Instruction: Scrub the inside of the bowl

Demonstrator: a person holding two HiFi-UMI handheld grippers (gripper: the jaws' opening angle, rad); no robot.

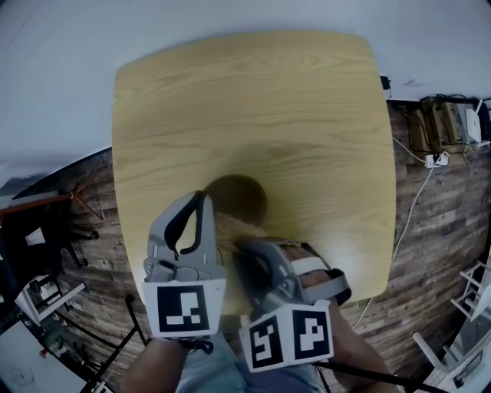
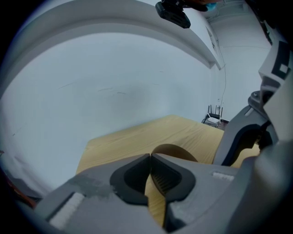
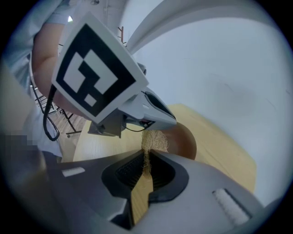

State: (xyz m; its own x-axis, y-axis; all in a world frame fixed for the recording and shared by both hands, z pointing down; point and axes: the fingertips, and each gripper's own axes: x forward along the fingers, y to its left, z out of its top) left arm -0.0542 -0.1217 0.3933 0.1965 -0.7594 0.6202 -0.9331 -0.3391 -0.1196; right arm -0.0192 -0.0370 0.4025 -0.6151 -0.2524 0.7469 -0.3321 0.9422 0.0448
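Note:
A dark brown bowl point(image 1: 244, 196) stands on the round-cornered wooden table point(image 1: 307, 115), near its front edge. My left gripper point(image 1: 204, 201) is at the bowl's left rim; in the left gripper view its jaws point(image 2: 150, 158) are closed with the bowl's rim point(image 2: 176, 150) coming out between them. My right gripper point(image 1: 245, 250) is shut on a tan fibrous scrubber point(image 1: 235, 228), which hangs at the bowl's near rim. The right gripper view shows the scrubber point(image 3: 154, 139) sticking out of the gripper point(image 3: 146, 159) in front of the bowl point(image 3: 185, 142). Both grippers hide the bowl's near side.
The table's front edge point(image 1: 360, 295) is close to my grippers. A plank floor point(image 1: 430, 253) surrounds the table, with a white cable point(image 1: 410, 211) and boxes point(image 1: 437, 127) at the right. Dark stands point(image 1: 69, 222) are at the left. A pale wall point(image 1: 230, 15) lies behind.

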